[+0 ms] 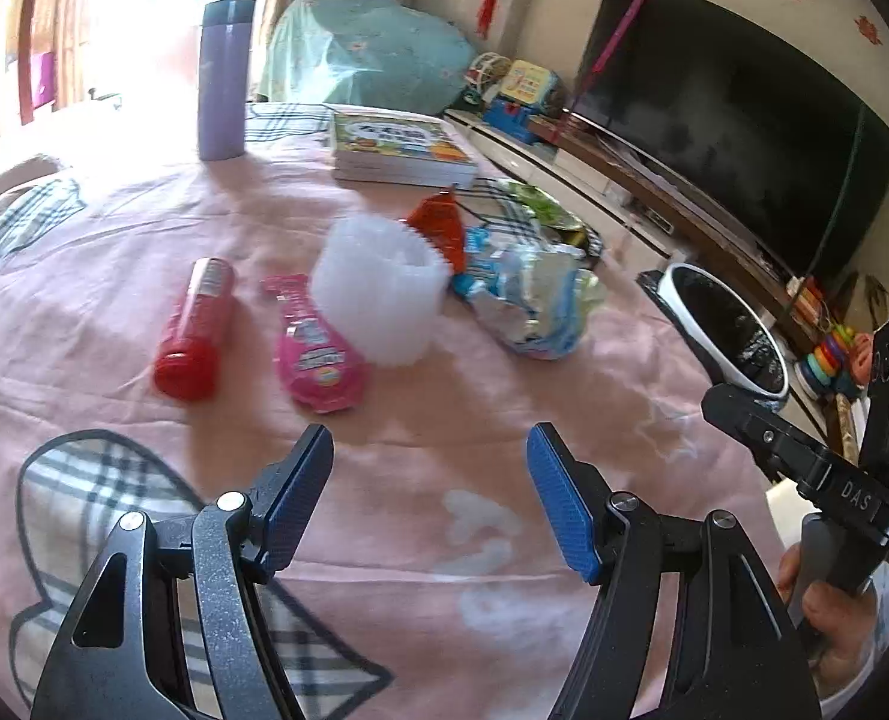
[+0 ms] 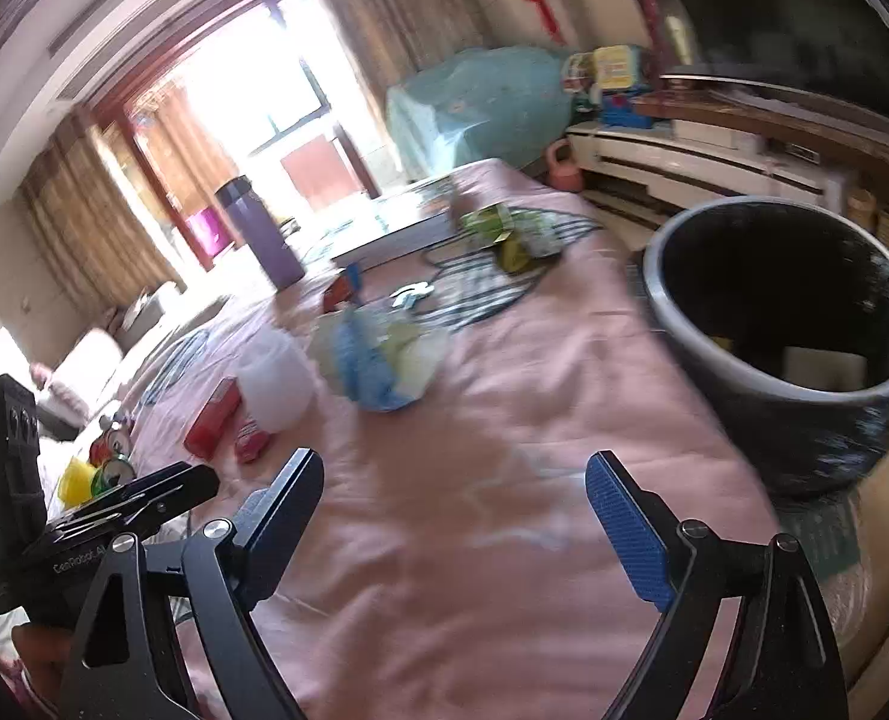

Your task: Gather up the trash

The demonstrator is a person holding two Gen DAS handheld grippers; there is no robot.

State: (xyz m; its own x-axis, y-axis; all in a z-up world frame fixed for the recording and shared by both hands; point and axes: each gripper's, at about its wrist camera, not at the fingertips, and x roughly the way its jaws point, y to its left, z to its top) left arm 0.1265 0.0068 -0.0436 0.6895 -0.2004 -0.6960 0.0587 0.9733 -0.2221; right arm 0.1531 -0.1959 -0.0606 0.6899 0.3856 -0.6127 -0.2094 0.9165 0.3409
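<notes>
On the pink cloth (image 1: 474, 432) that covers the table, the trash lies in a loose cluster ahead of both tools: a crumpled blue and silver wrapper (image 1: 528, 306), an orange packet (image 1: 441, 228) behind it, a white ribbed foam sleeve (image 1: 378, 294), a flat pink pouch (image 1: 318, 354) and a red tube (image 1: 195, 330). More green wrappers (image 2: 504, 234) lie farther back, near the book (image 1: 402, 150) and the purple flask (image 1: 225, 78).

Both tools are empty. The left gripper (image 1: 429, 498) has its jaws apart with only cloth between them, and the right gripper (image 2: 453, 516) stands wide, its jaws also over bare cloth. The dark bin (image 2: 786, 312) stands just off the table's edge on the right side, with a pale scrap or two at its bottom.

This looks like a reach between pickups: neither tool has yet come to a piece. The next move calls for carrying one pair of jaws forward to the cluster, most likely the wrapper, which lies nearest the bin, closing on a raised fold and not the flat cloth, then swinging it over the rim.

Writing is scarce: "DAS" shows on the right tool's body in the left view. The pouch's label and the book's cover are too blurred to read.
</notes>
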